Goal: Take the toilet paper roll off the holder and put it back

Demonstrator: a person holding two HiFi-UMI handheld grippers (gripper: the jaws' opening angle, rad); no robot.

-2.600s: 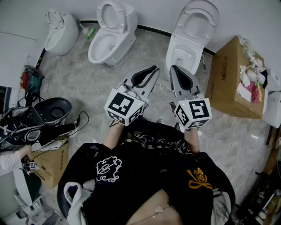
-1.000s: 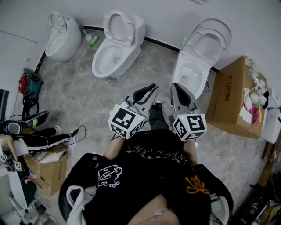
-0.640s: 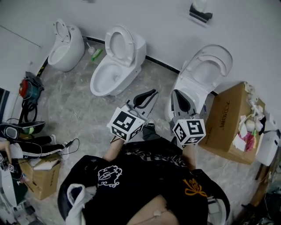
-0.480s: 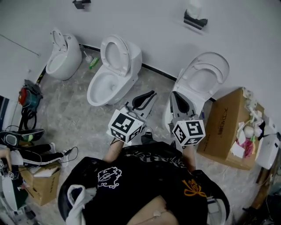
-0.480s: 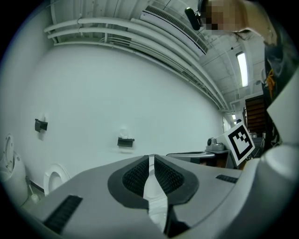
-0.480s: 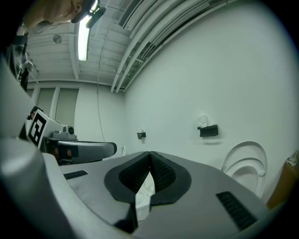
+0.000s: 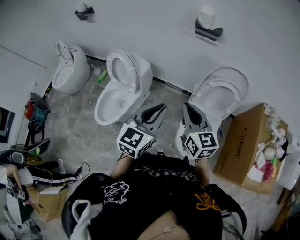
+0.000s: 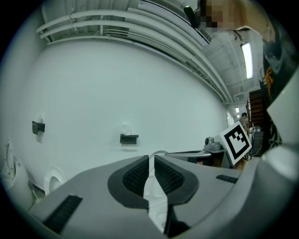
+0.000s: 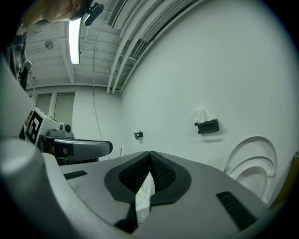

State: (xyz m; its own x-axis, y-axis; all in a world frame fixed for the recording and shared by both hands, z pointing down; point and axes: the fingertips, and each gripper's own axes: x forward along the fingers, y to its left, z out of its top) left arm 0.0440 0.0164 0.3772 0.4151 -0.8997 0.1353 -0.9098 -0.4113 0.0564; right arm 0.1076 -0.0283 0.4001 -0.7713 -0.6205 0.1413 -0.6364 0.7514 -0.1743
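Nothing is done yet: the toilet paper roll [image 7: 206,15] sits on its wall holder [image 7: 209,32], upper right of the head view, well apart from the left gripper [image 7: 162,106] and right gripper [image 7: 185,106], both clenched empty

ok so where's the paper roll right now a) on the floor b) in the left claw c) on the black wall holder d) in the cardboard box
c: the roll sits on top of the holder.
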